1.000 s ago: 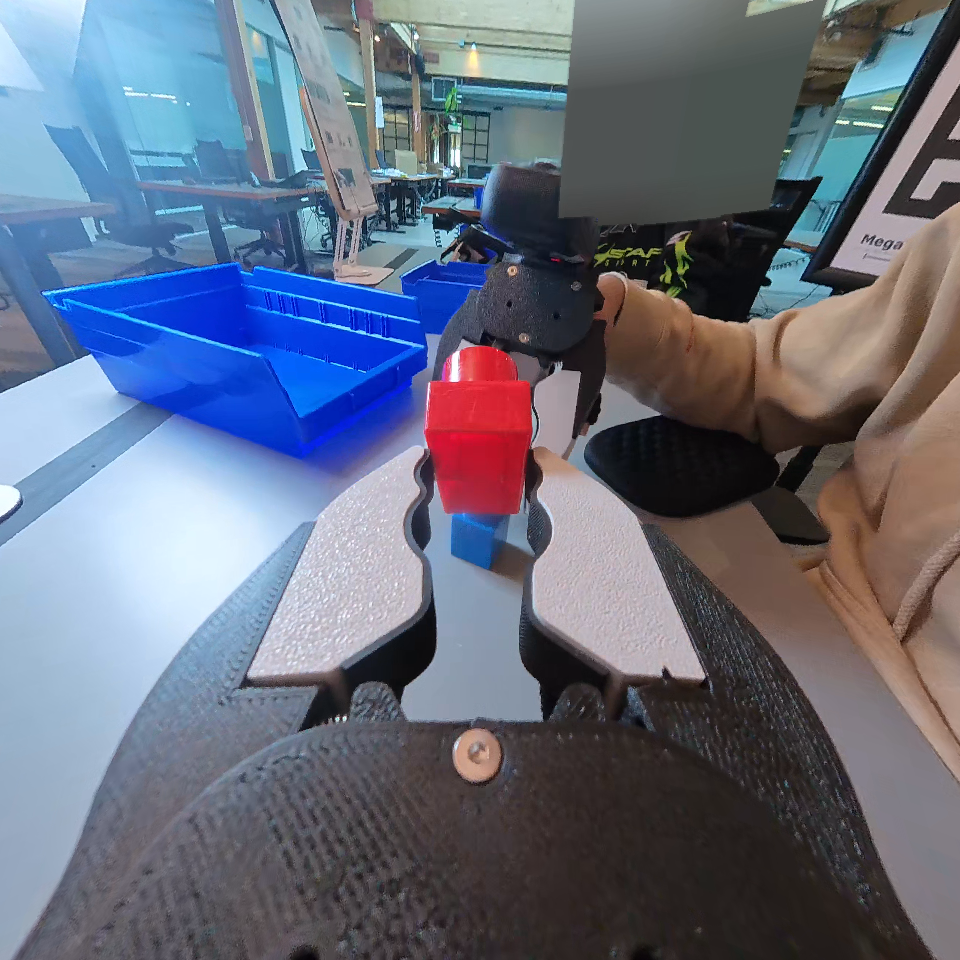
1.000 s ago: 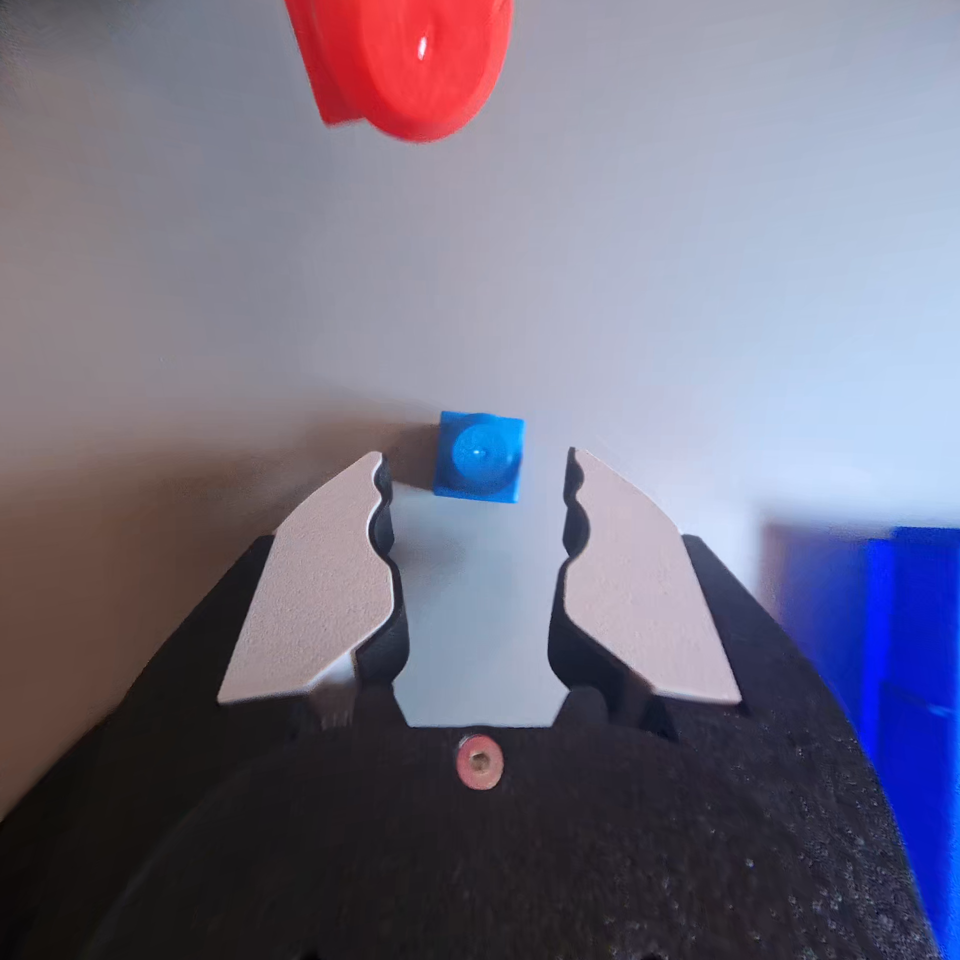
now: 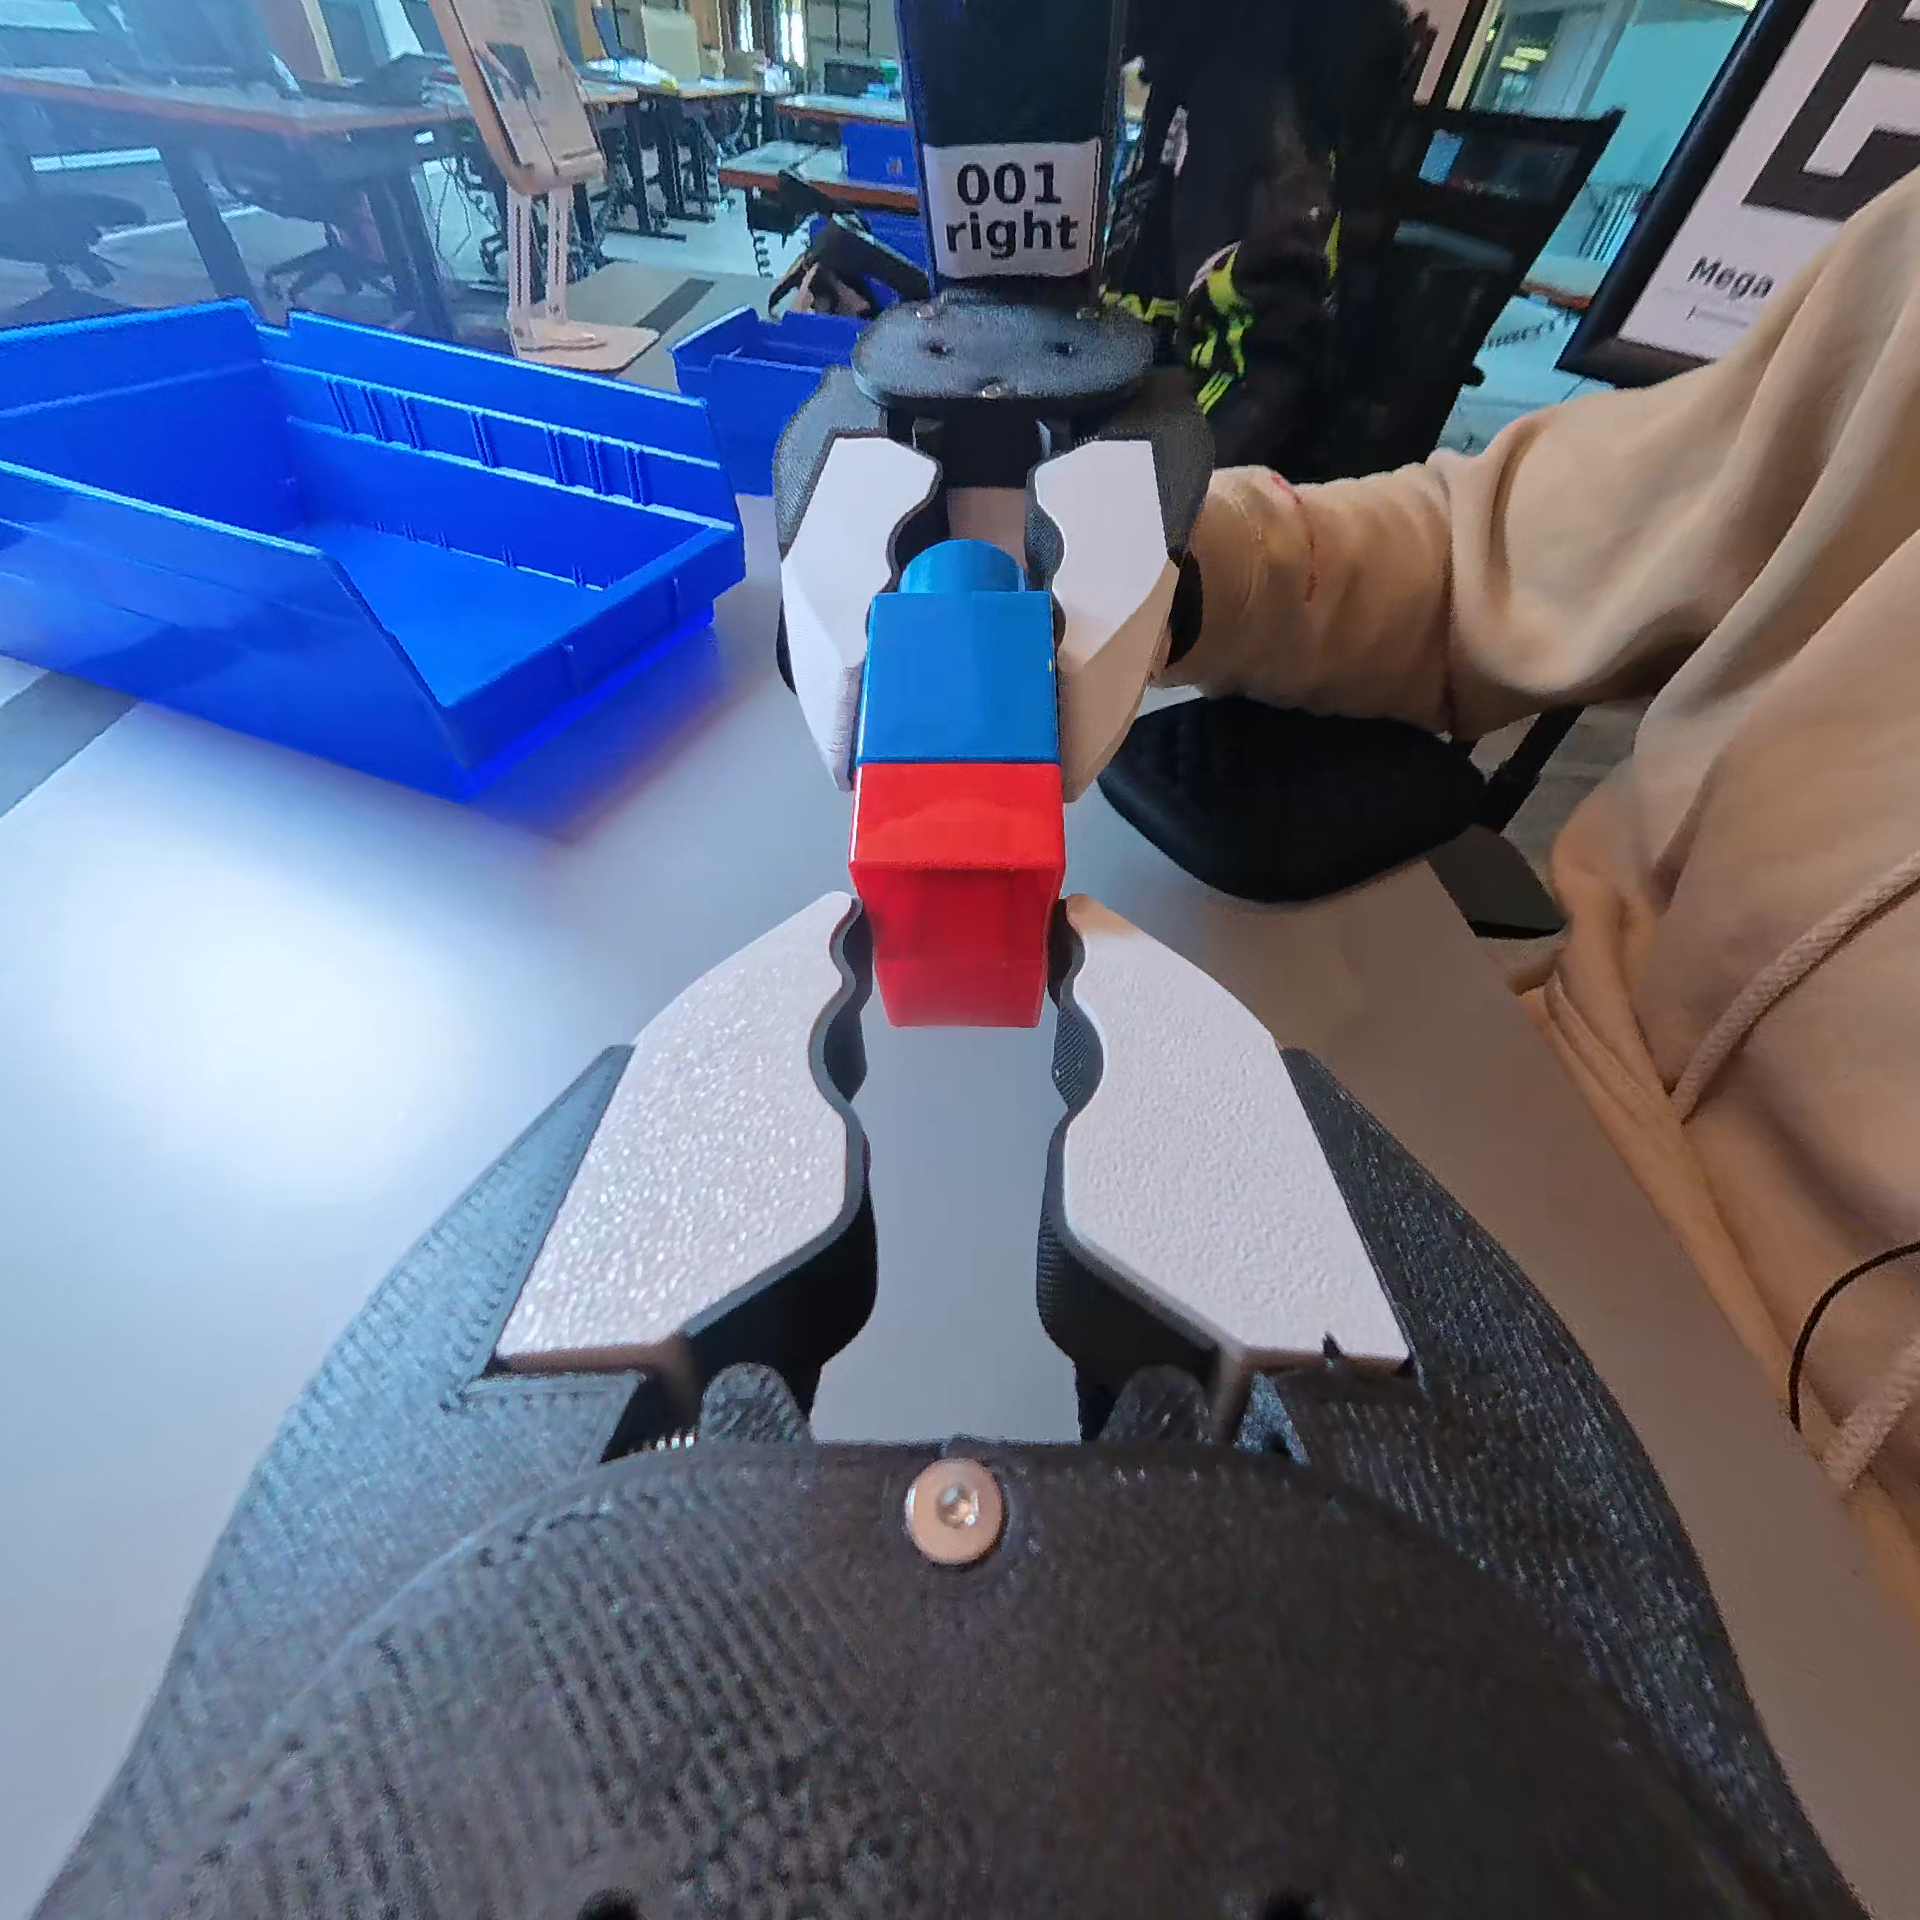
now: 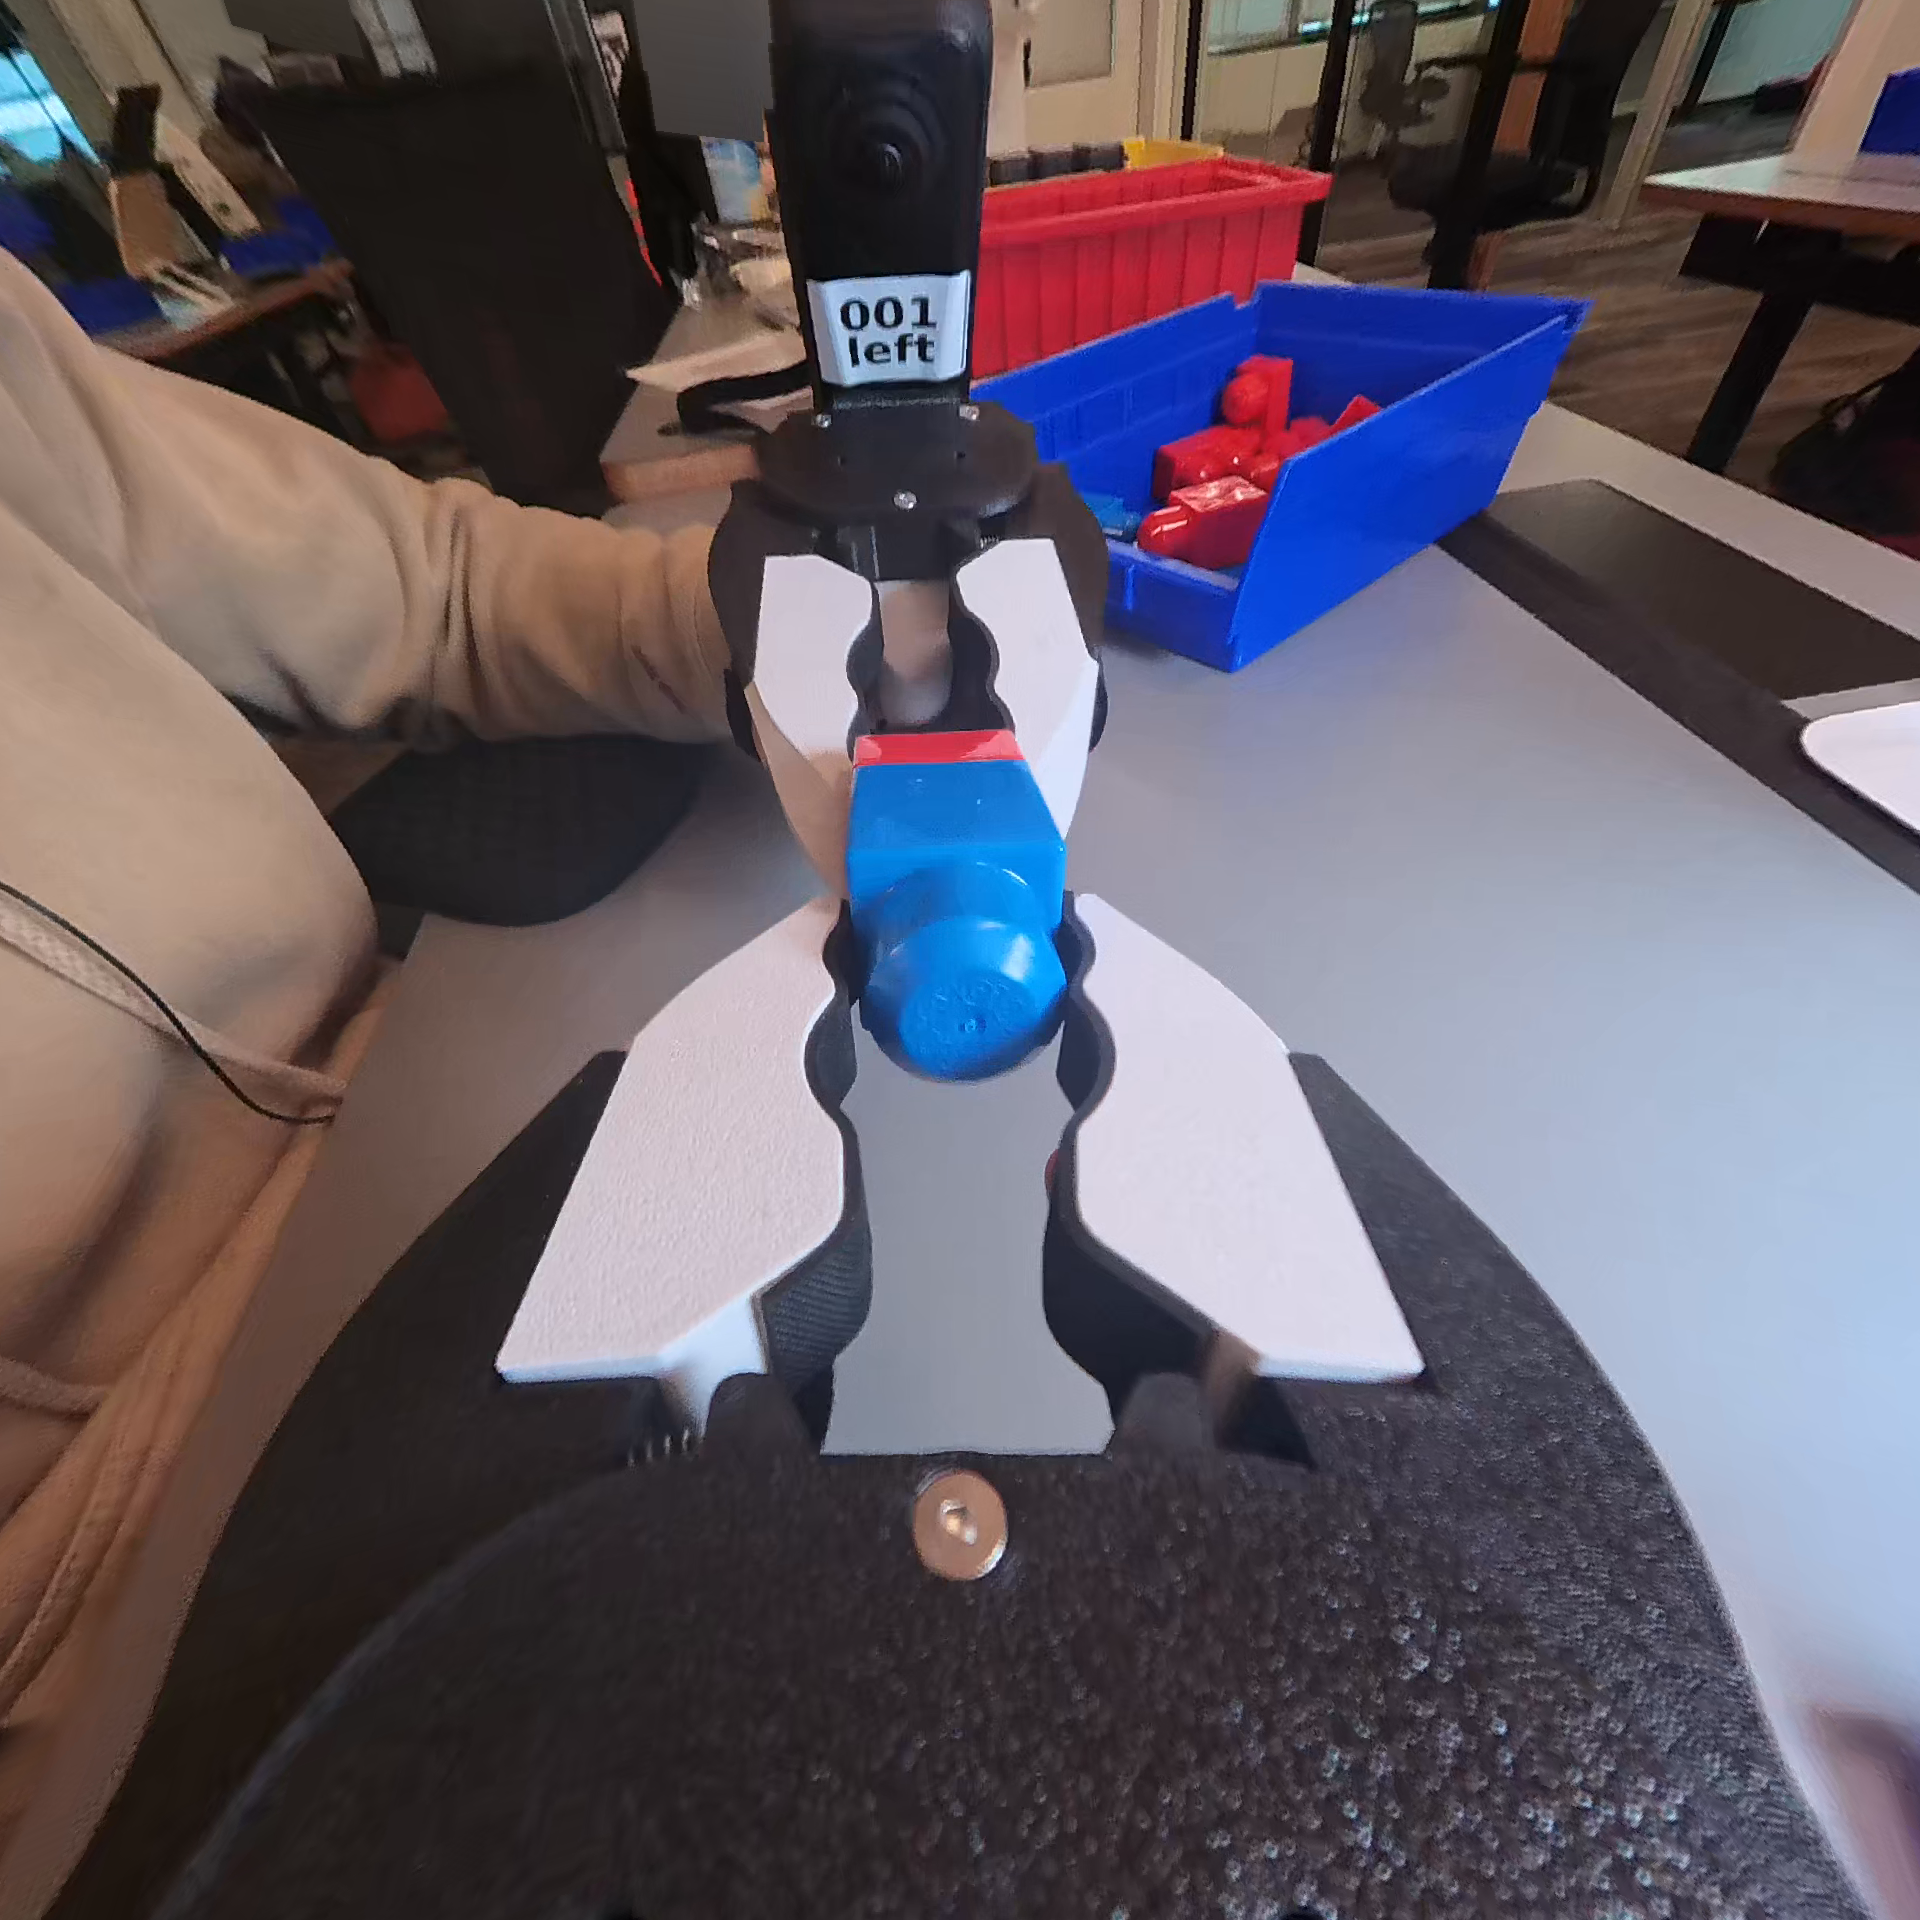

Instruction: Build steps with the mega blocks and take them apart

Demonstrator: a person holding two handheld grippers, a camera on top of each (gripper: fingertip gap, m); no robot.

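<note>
Since a second ago the blue block (image 3: 961,675) has been lifted from the table and brought end to end against the red block (image 3: 956,894), and the right gripper (image 4: 961,987), then spread above it, is now closed on it. The left gripper (image 3: 956,956) is clamped on the red block at its fingertips, as it was before, and the right gripper is seen opposite it in the left wrist view, its white fingers (image 3: 831,623) pressed to the blue block's sides. The two blocks are held in the air above the grey table (image 3: 312,987), faces touching with no gap visible (whether they are fully seated cannot be told). One joint of the steps is thus judged made or nearly made; further blocks and the whole taking-apart are left. More red blocks (image 4: 1226,468) lie in a blue bin (image 4: 1382,520) on the right, and another blue bin (image 3: 364,540), apparently holding nothing, stands well apart on the left.
</note>
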